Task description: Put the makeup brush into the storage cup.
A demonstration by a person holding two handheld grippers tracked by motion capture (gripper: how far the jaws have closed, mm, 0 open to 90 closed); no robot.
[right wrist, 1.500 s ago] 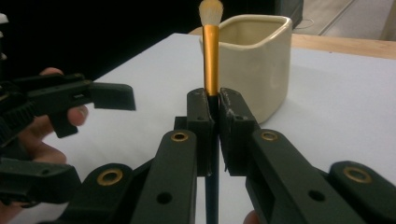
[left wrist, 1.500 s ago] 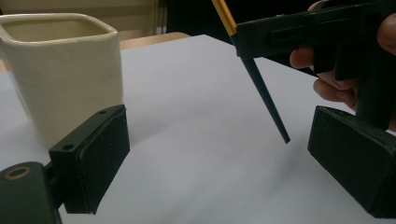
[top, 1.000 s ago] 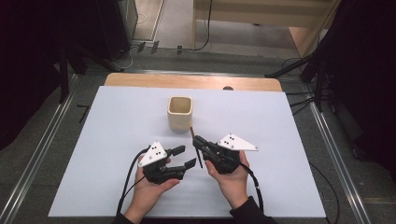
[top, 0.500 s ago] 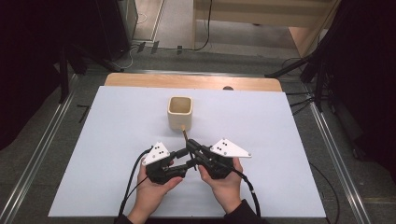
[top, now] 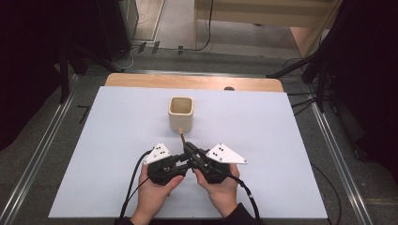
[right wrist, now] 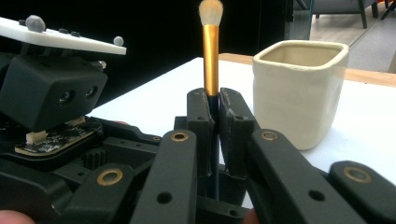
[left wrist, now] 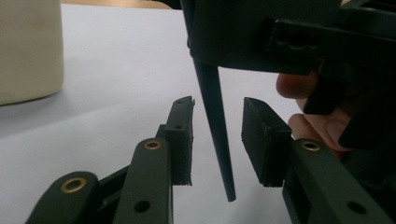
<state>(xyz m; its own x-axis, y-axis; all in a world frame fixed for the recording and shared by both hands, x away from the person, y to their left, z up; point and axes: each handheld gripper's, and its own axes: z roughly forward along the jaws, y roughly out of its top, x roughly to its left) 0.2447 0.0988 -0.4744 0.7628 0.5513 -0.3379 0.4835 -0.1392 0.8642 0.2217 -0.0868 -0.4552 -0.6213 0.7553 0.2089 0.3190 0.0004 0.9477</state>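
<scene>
A makeup brush (right wrist: 210, 46) with pale bristles, a gold ferrule and a dark tapered handle (left wrist: 217, 126) is held in my right gripper (right wrist: 212, 107), which is shut on the handle just below the ferrule. In the high view the brush (top: 181, 137) points away from me toward a cream square cup (top: 180, 112). My left gripper (left wrist: 217, 135) is open, one pad (left wrist: 183, 135) on each side of the handle's thin tail without touching it. Both grippers meet at the near middle of the table, left gripper (top: 182, 165) beside right gripper (top: 189, 150).
The cream cup (right wrist: 299, 93) stands upright and looks empty, a short way beyond the brush tip. The white table top (top: 281, 140) spreads wide on both sides of the hands. A wooden edge (top: 141, 80) and dark stands (top: 324, 61) lie behind the table.
The two hands have come together at the near middle. The left gripper's open jaws have moved in around the brush handle's tail, which the right gripper still holds.
</scene>
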